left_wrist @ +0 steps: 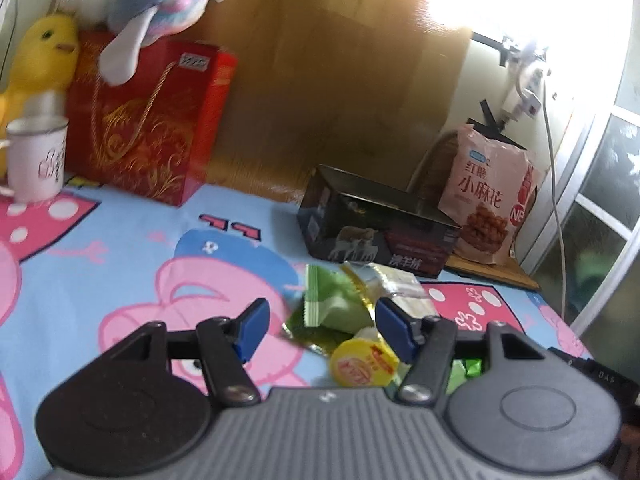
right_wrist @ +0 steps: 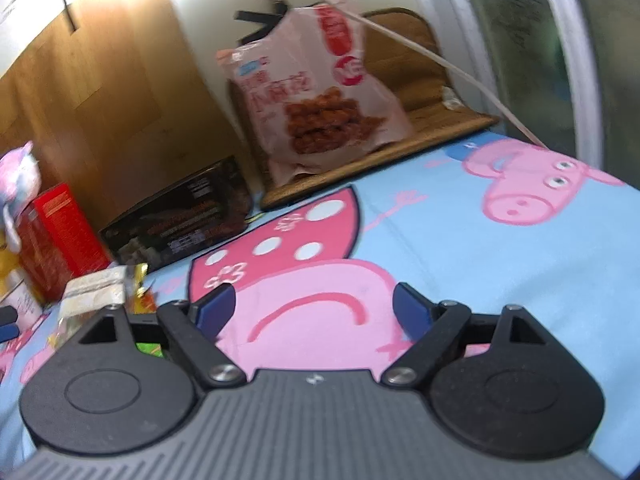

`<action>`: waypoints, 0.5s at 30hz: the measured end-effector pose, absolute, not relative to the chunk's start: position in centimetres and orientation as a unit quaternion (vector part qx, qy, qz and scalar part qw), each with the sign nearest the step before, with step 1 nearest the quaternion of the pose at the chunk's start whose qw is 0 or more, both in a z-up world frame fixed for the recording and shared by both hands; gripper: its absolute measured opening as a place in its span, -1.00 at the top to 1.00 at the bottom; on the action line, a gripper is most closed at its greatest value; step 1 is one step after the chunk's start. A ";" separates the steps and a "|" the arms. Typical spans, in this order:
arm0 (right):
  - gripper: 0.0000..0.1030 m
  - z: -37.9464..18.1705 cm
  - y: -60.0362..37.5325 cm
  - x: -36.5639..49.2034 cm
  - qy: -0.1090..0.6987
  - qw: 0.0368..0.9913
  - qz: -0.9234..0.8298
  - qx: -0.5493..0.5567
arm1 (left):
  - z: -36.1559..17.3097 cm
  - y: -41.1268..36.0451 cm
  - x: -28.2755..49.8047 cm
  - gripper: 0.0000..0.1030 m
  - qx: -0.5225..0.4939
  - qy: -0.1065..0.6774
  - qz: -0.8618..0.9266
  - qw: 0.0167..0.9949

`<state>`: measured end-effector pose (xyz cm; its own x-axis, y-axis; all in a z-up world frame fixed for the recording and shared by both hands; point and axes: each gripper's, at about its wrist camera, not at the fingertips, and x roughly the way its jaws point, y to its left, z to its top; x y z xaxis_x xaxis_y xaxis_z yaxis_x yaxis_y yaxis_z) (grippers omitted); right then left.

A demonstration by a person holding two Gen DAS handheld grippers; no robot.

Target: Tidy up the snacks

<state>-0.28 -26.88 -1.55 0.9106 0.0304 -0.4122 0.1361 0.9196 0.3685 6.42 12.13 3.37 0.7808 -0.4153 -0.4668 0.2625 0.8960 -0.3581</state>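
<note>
Two grippers: the left gripper [left_wrist: 320, 326] has its jaws parted with nothing pressed between the pads; the right gripper [right_wrist: 314, 308] is spread wide over bare cloth, empty.
Surface: a blue cartoon-pig cloth [left_wrist: 132, 248] covers the table.
Room: wooden panel [left_wrist: 320, 80] behind, pale wall, frosted window [left_wrist: 600, 208] to the right, strong glare above.
Snack pile: small packets lie just ahead of the left gripper: a green wrapper [left_wrist: 332, 300], a yellow-lidded cup [left_wrist: 362, 366], a pale clear pack [left_wrist: 404, 288].
Axis: green wrapper's long side runs away from the camera, tilted left.
Back row: black box [left_wrist: 376, 224], pink snack bag [left_wrist: 490, 196] upright on a wooden tray [right_wrist: 380, 156], red gift bag [left_wrist: 152, 120], mug [left_wrist: 36, 160], plush toys [left_wrist: 44, 60].
Hidden: part of the pile sits under the right-hand finger of the left gripper; the right wrist view is blurred.
</note>
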 end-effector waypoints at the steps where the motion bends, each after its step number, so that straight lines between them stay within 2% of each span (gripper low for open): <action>1: -0.70 -1.3 -26.5 -0.2 0.207 0.958 -0.011 0.196 | 3.4 12.2 6.6 -0.14 -0.145 0.280 -0.186 0.931; 5: -0.69 0.2 -23.6 1.8 0.214 0.953 0.098 0.192 | 4.0 11.4 7.7 -0.14 -0.165 0.284 -0.234 0.915; 12: -0.69 2.4 -15.2 6.6 0.259 0.932 0.252 -0.021 | 3.9 7.1 11.8 -0.16 -0.134 0.312 -0.264 0.903; 15: -0.70 1.9 -14.3 9.4 0.286 0.916 0.274 -0.063 | 3.5 5.4 12.9 -0.16 -0.112 0.326 -0.271 0.899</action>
